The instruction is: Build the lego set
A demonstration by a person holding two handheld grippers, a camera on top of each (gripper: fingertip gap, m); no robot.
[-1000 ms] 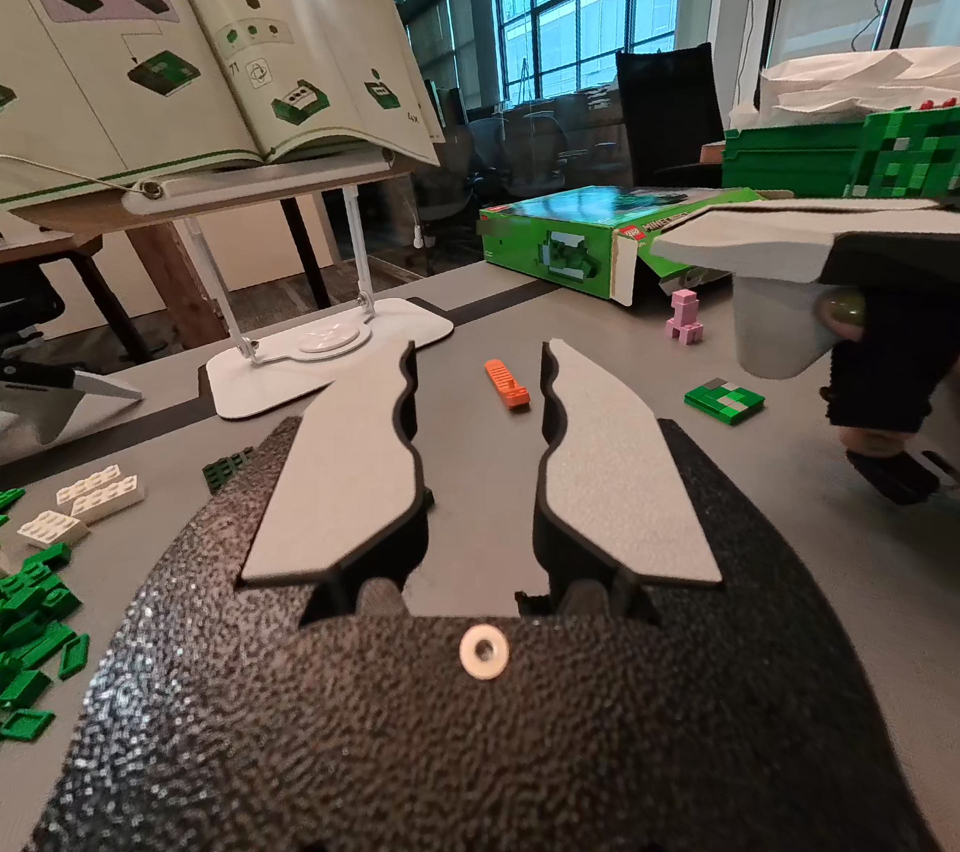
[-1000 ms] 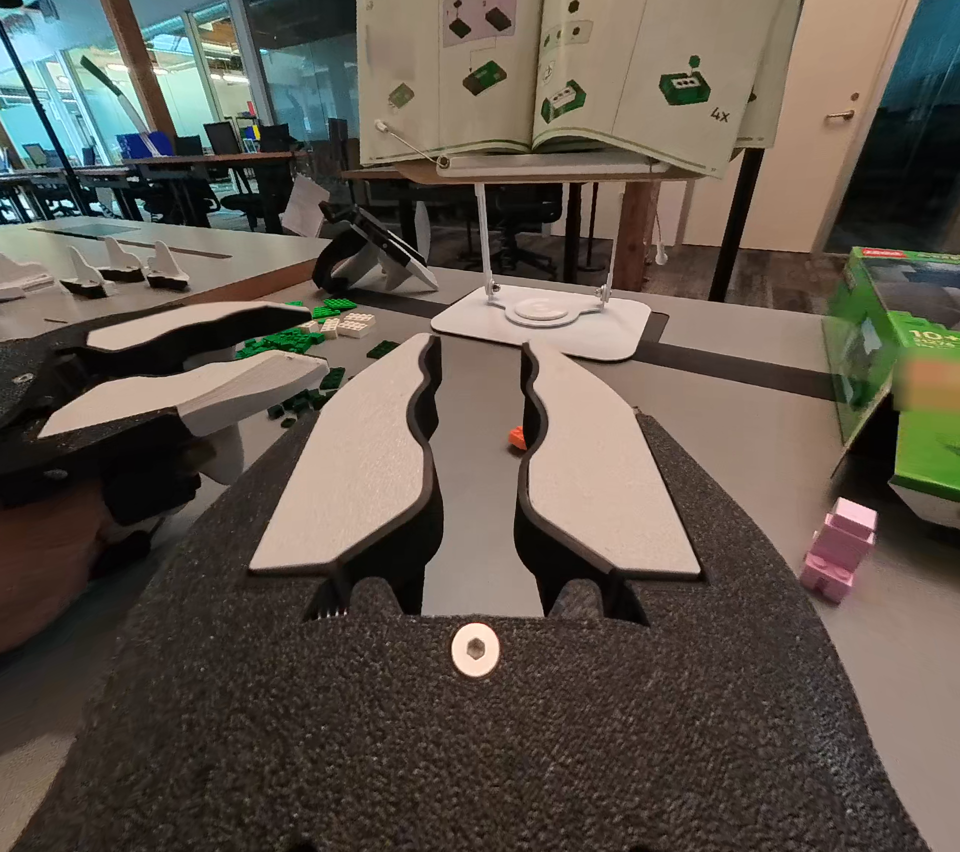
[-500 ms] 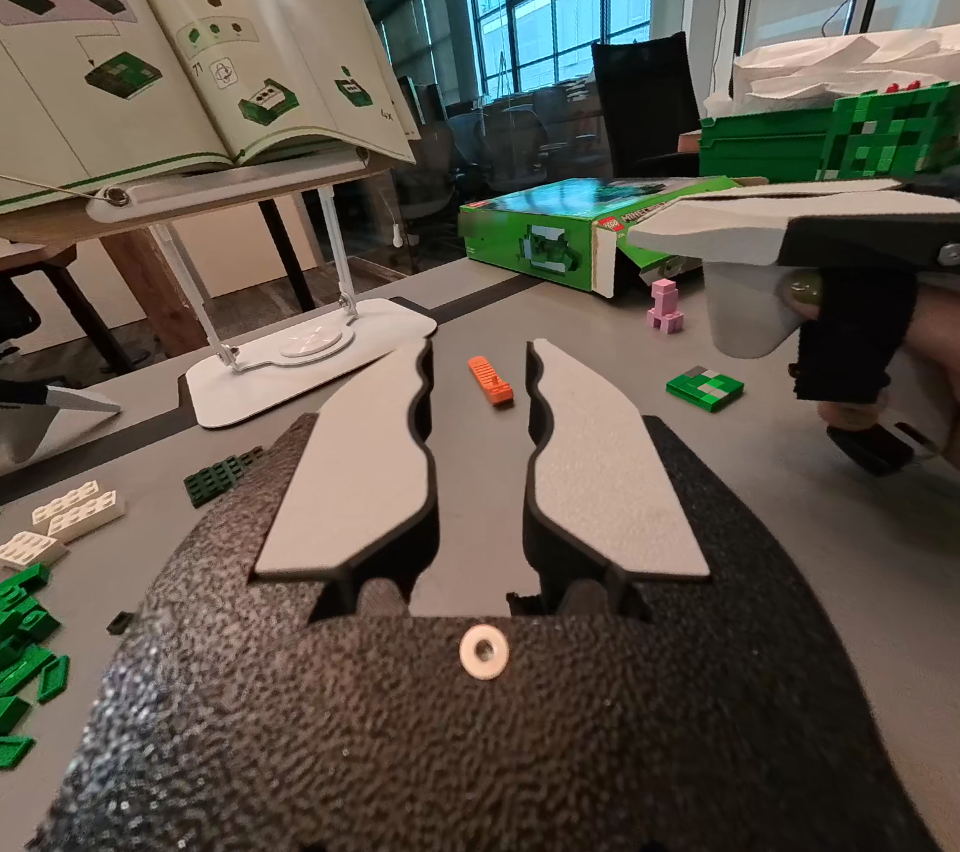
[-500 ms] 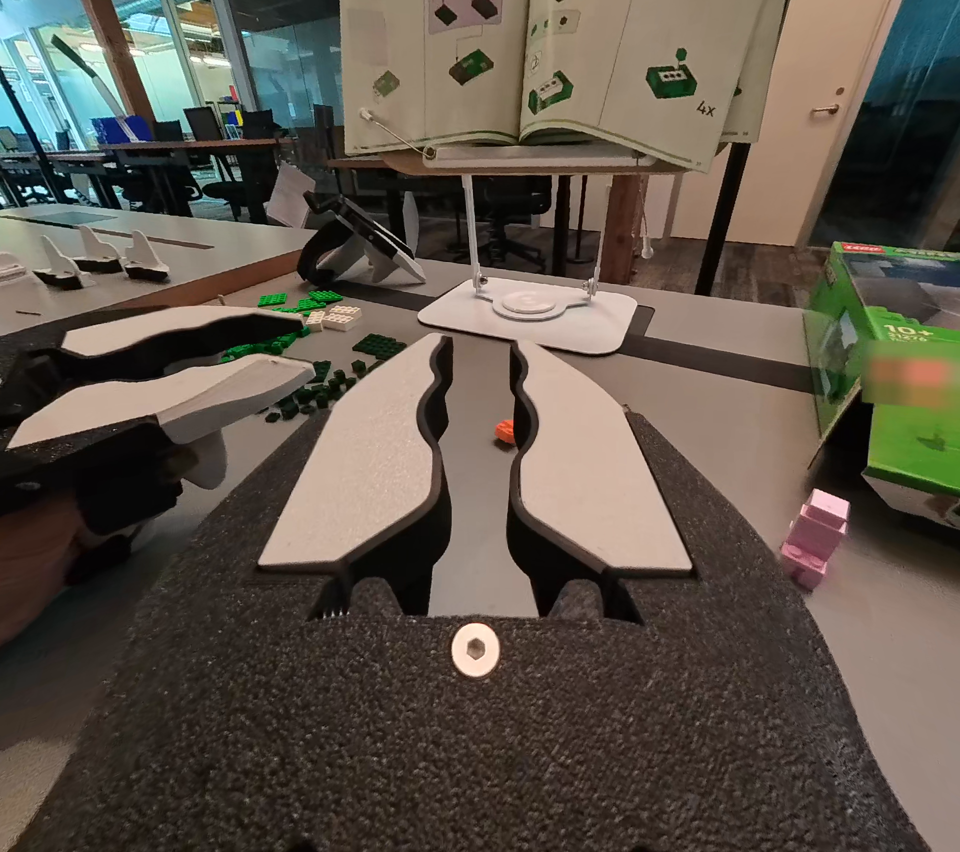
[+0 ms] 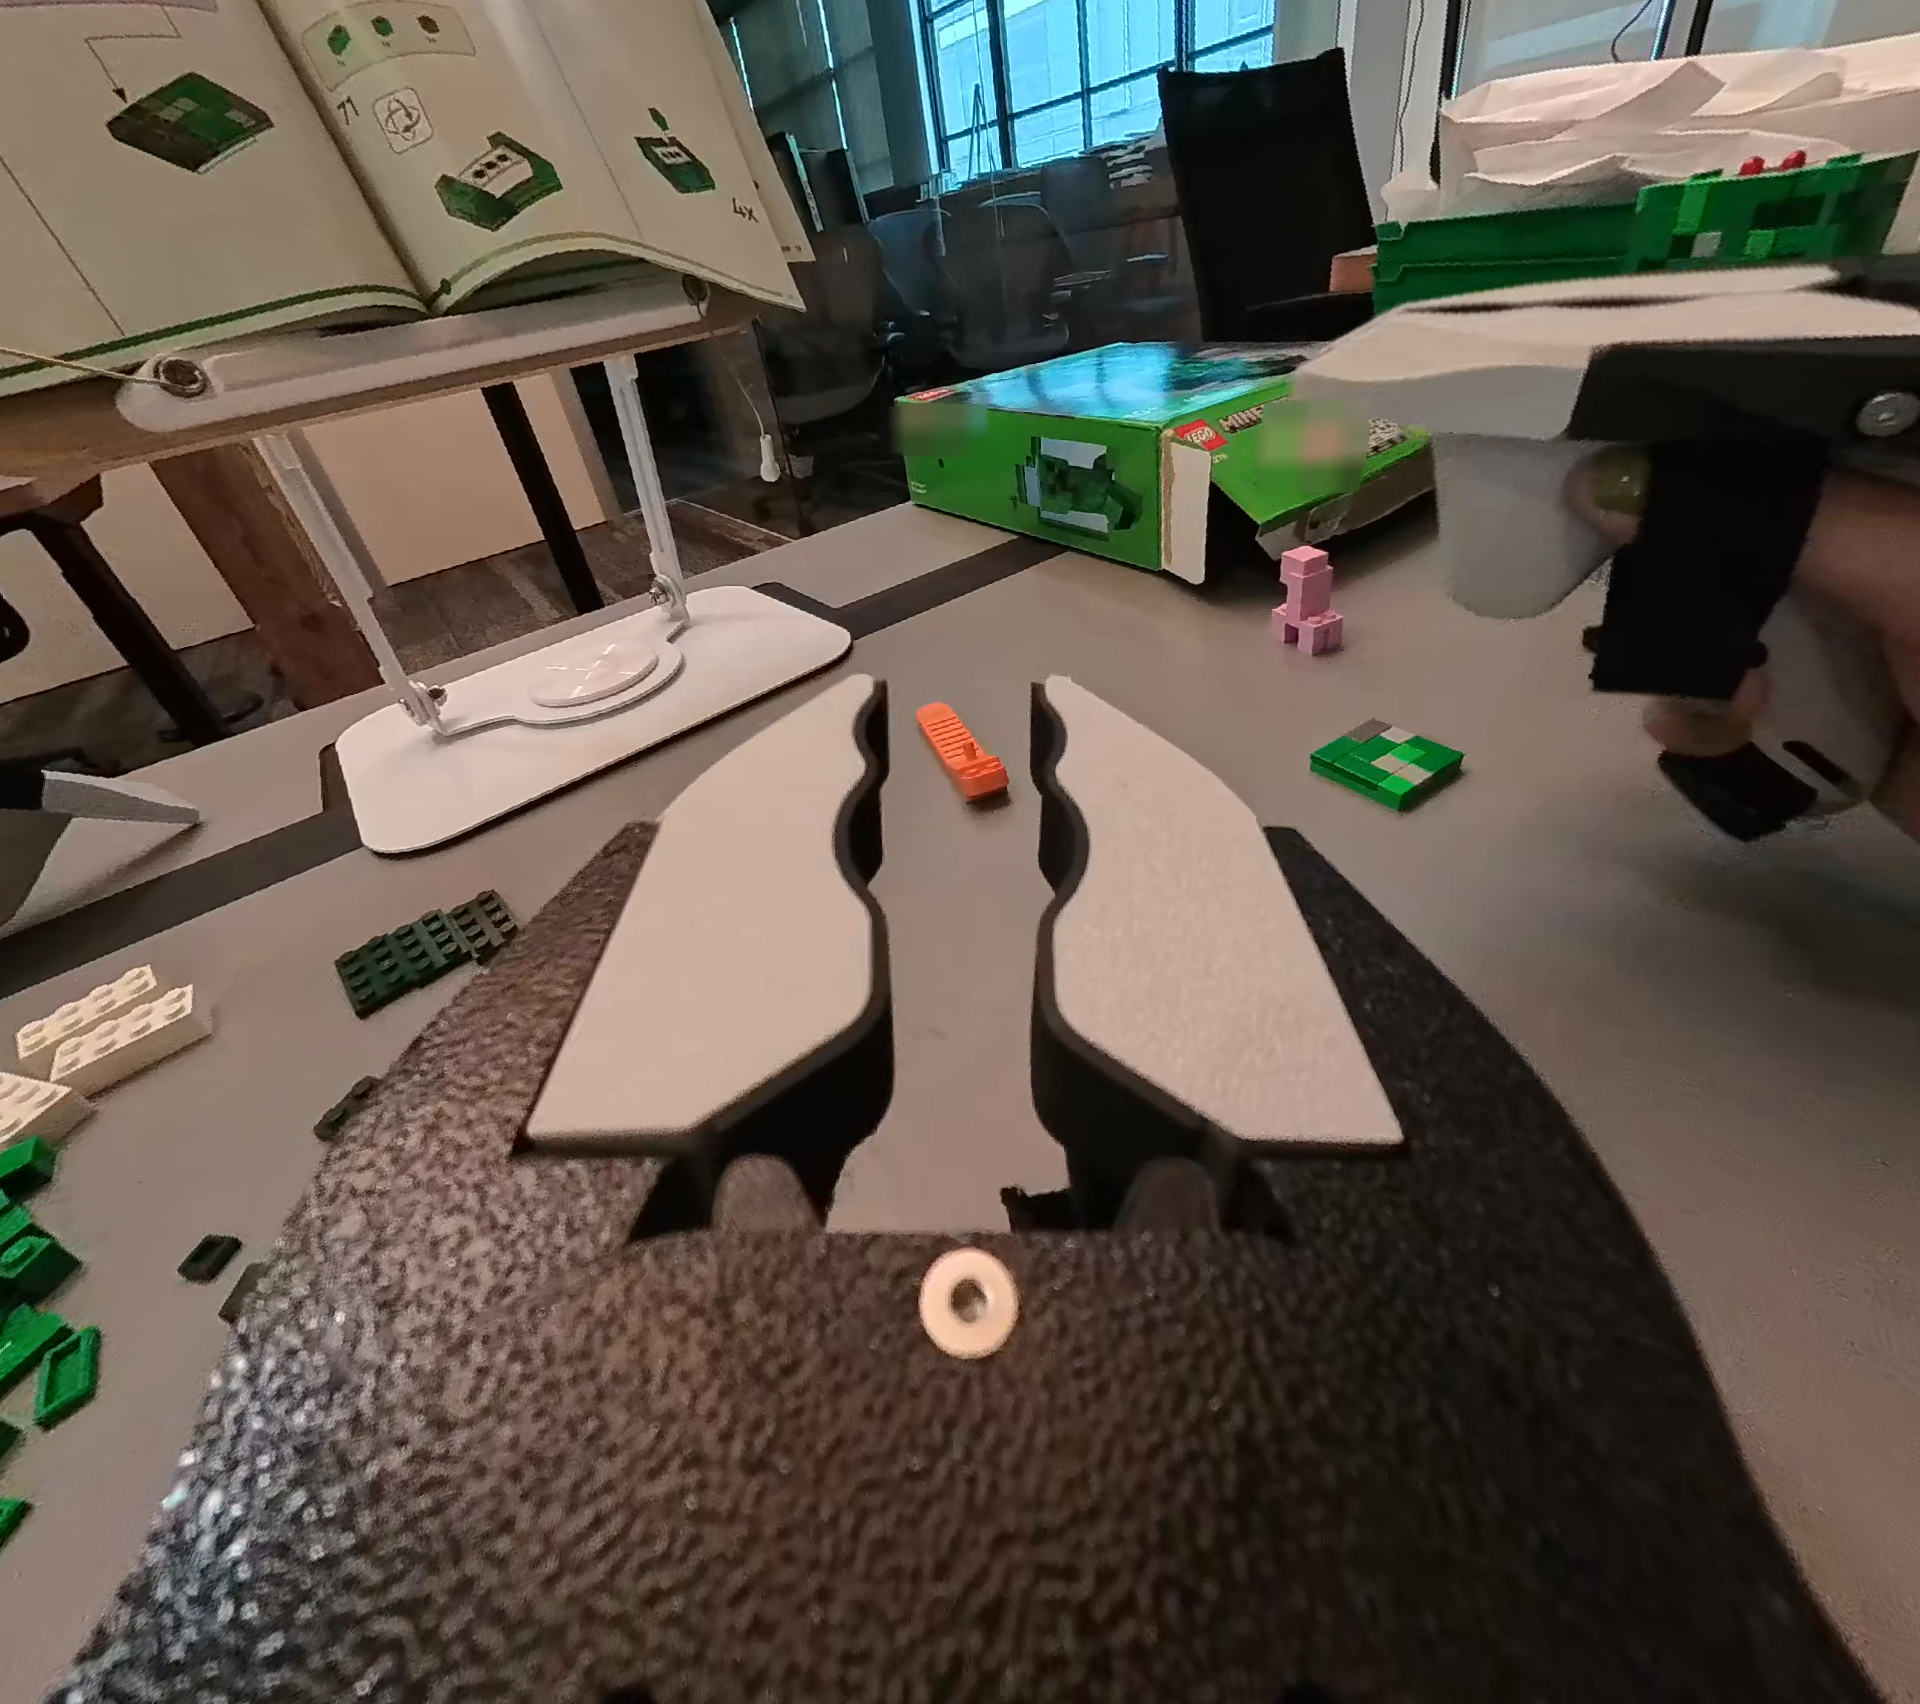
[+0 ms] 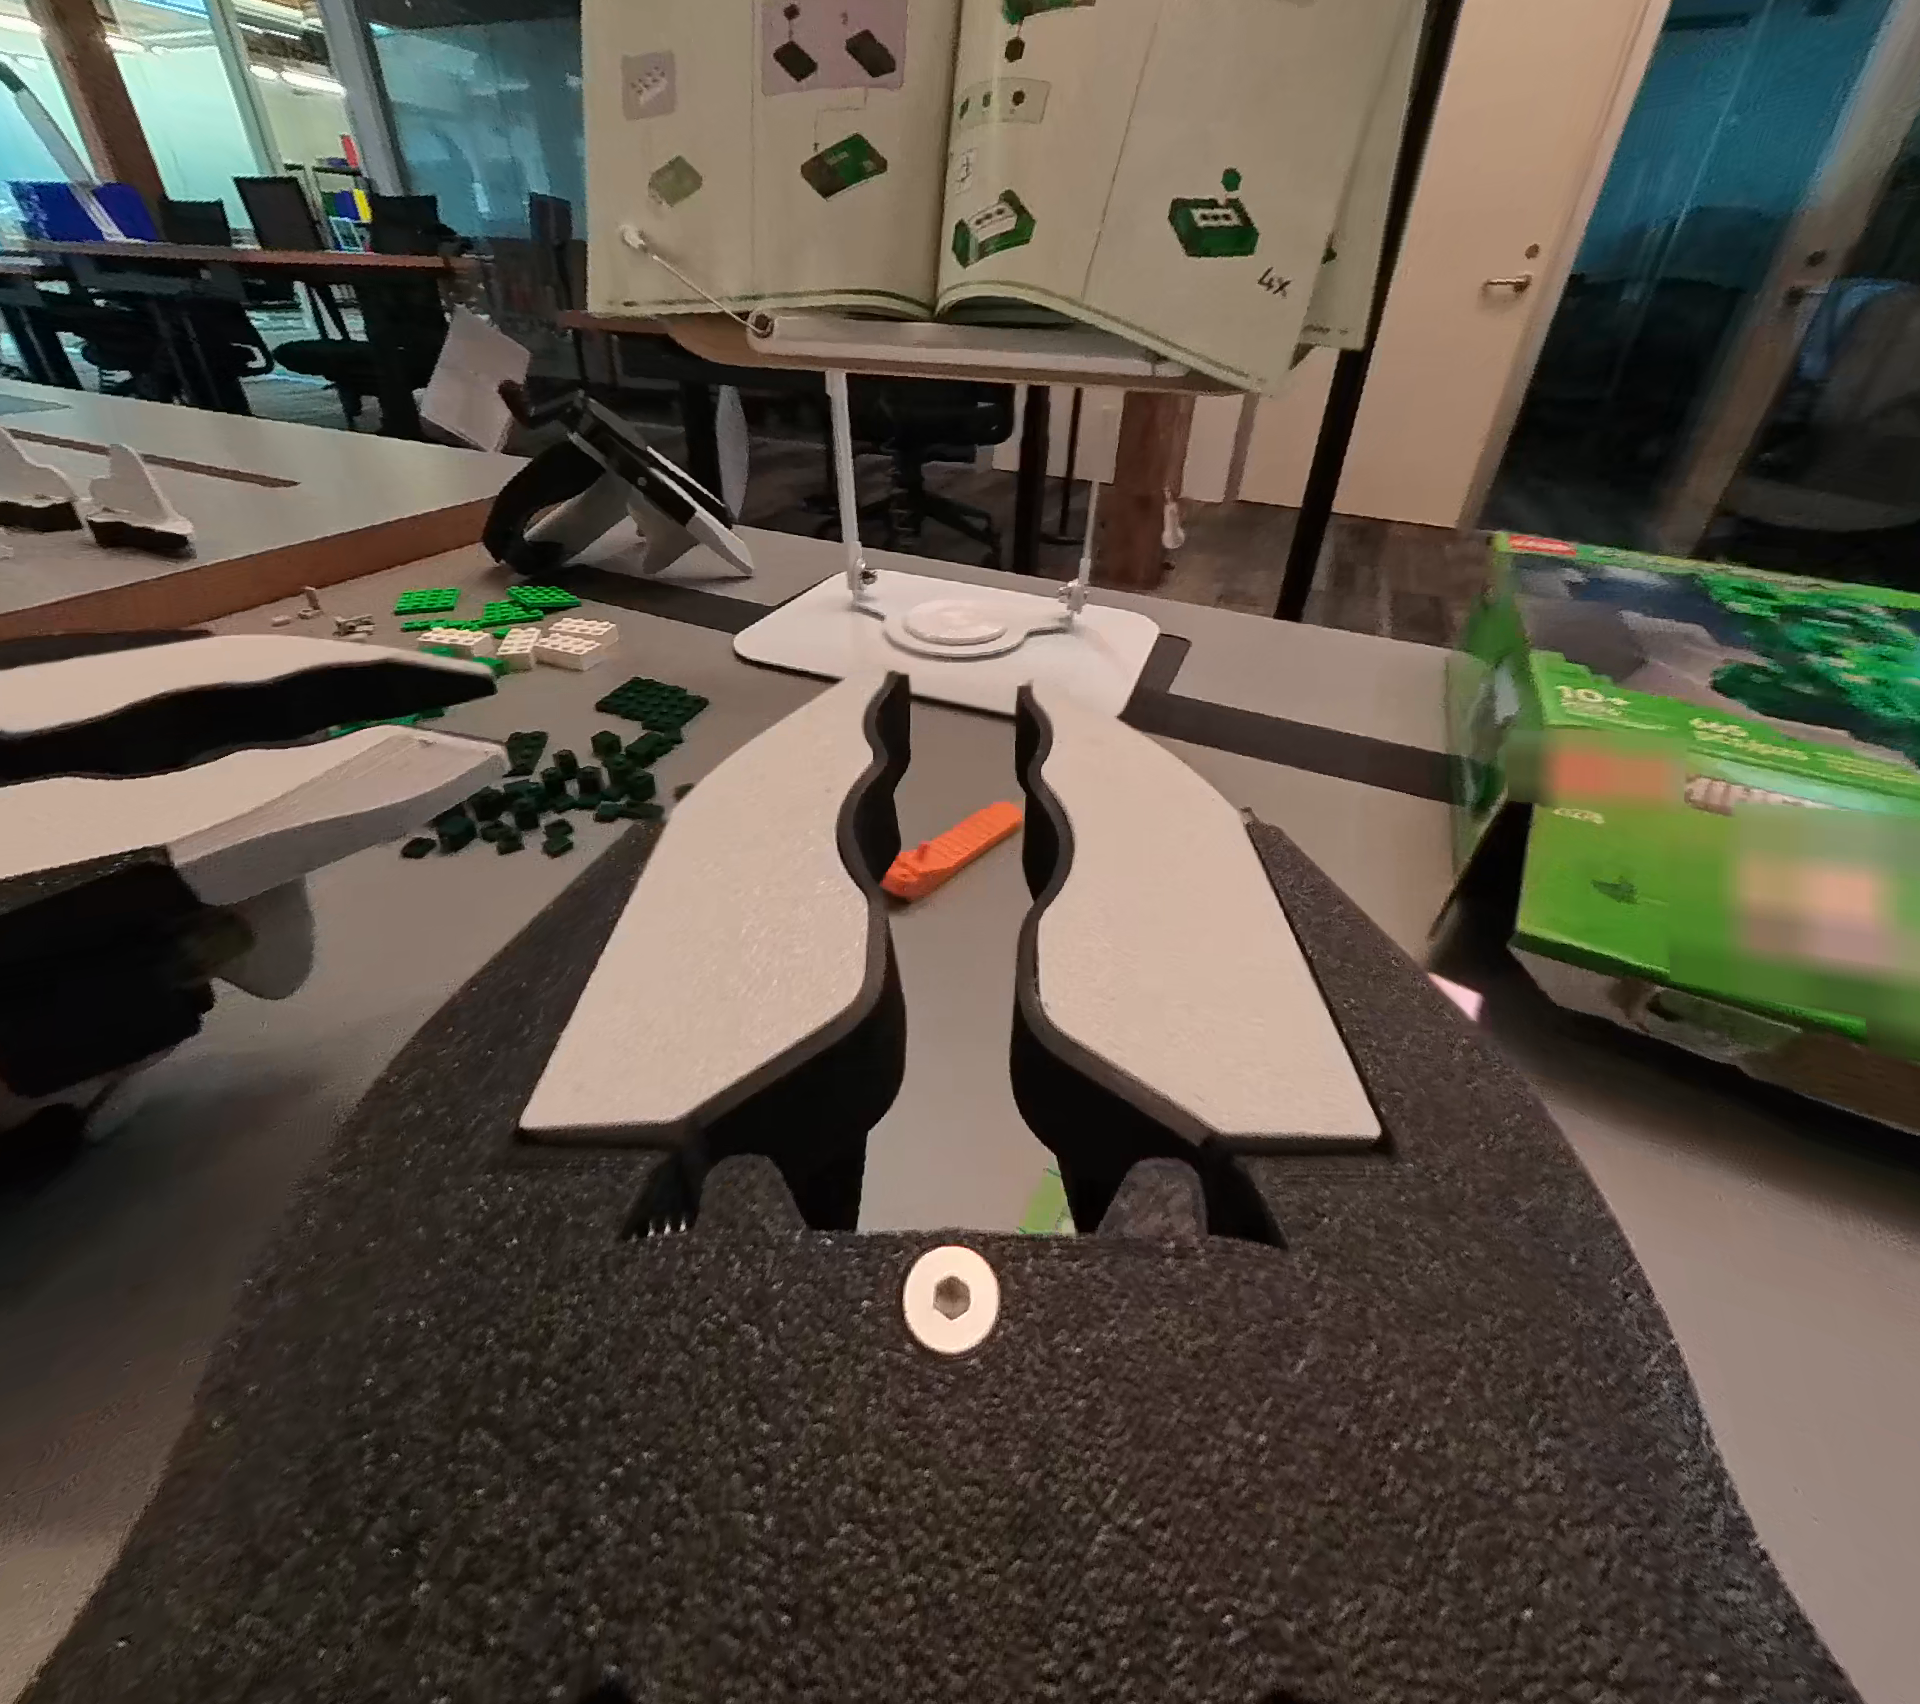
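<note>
My left gripper [image 5: 958, 698] is open and empty, low over the grey table [image 5: 1558, 1083]. An orange brick separator [image 5: 961, 750] lies just beyond its tips. My right gripper [image 6: 956, 698] is open and empty, with the same separator [image 6: 951, 849] on the table between its fingers. It shows at the right of the left wrist view [image 5: 1351, 376], above a small green plate assembly [image 5: 1387, 761]. Loose dark green pieces [image 6: 551, 792], white bricks [image 6: 540, 641] and a dark green plate [image 5: 426, 937] lie to the left. The open instruction book [image 6: 987, 96] rests on a white stand [image 6: 945, 636].
A green set box [image 6: 1714, 802] lies at the right, with a pink pig figure [image 5: 1307, 600] in front of it. A built green model [image 5: 1766, 220] stands far right. A spare gripper [image 6: 623, 501] lies behind the bricks. My left gripper [image 6: 488, 719] shows at the left. My right gripper is the nearer one to the built green model [image 5: 1766, 220]: about 25 cm, against 35 cm.
Both grippers' jaws have narrowed a little but stay open. The right gripper has moved forward and tipped down, so the orange separator now lies between its fingers.
</note>
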